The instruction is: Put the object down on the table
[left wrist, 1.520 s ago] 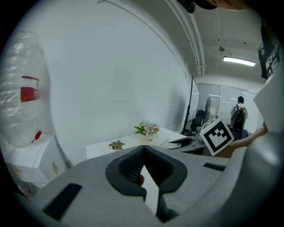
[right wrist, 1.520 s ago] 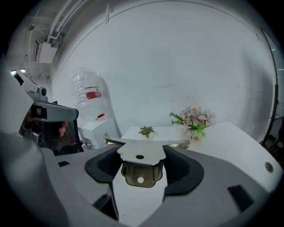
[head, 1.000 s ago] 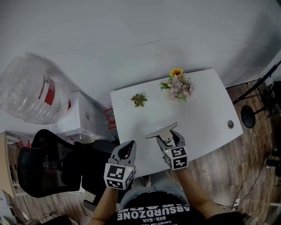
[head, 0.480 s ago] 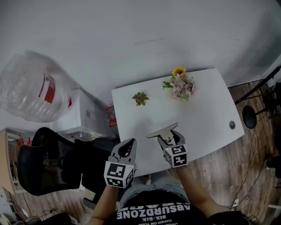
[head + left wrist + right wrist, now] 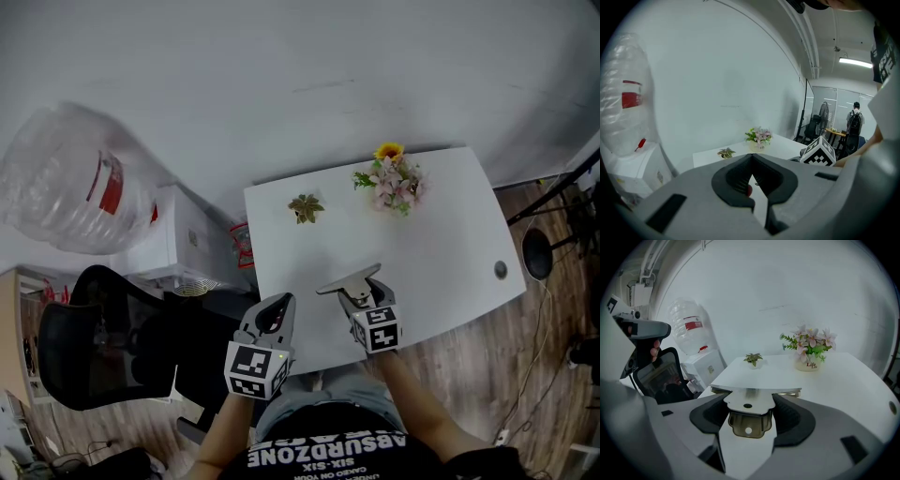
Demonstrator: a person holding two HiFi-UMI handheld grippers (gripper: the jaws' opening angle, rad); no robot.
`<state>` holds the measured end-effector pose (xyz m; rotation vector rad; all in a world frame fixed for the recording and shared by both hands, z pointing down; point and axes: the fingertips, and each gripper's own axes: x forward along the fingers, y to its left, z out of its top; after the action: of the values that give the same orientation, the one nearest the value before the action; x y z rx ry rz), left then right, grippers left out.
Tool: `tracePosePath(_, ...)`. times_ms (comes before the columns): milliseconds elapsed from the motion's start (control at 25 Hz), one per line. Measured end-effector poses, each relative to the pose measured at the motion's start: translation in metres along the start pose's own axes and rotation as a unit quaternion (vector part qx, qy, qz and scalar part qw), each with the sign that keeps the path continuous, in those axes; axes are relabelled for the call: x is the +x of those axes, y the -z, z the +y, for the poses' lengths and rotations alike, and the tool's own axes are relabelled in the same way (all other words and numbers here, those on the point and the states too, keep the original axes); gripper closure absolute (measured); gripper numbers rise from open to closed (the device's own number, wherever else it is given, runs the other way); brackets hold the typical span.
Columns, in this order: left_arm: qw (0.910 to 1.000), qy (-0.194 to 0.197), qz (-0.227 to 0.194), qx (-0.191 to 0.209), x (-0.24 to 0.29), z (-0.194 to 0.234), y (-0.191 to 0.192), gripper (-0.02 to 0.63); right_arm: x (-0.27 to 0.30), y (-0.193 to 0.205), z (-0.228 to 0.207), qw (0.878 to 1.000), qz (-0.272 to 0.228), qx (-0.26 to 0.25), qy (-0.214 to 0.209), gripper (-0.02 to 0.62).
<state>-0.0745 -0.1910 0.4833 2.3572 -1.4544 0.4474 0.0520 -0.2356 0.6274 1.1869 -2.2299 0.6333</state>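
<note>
Room: a white table set against a pale wall, on a wood floor, with a water dispenser bottle and a black office chair off its left end.
Far edge of table: a flower pot and a small potted plant, both well apart from the grippers.
Task's thing: a flat metal scraper, over the near part of the table, just ahead of the person.
Right gripper: jaws pressed onto the scraper's narrow tang, with the wide blade sticking out ahead of the tips.
Left gripper: jaws drawn together at the tips with nothing between them; it hangs beside the table's near left corner.
Long axis: the blade's broad edge runs left to right across the table, its right end a little farther from the person.
Contact: the blade looks to be held clear of the tabletop, though the views do not settle this.
Key relation: bare tabletop lies directly below and ahead of the blade, so the right gripper alone looks placed to lower it; the left is not needed.
</note>
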Motion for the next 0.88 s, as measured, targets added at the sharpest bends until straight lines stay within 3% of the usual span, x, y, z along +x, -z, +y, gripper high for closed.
tracePosePath(880,0.9998,-0.009,0.015,-0.008,-0.003,-0.010,0.015,0.603,0.023,0.043,-0.006,0.999,0.051,-0.012,-0.004,0.308)
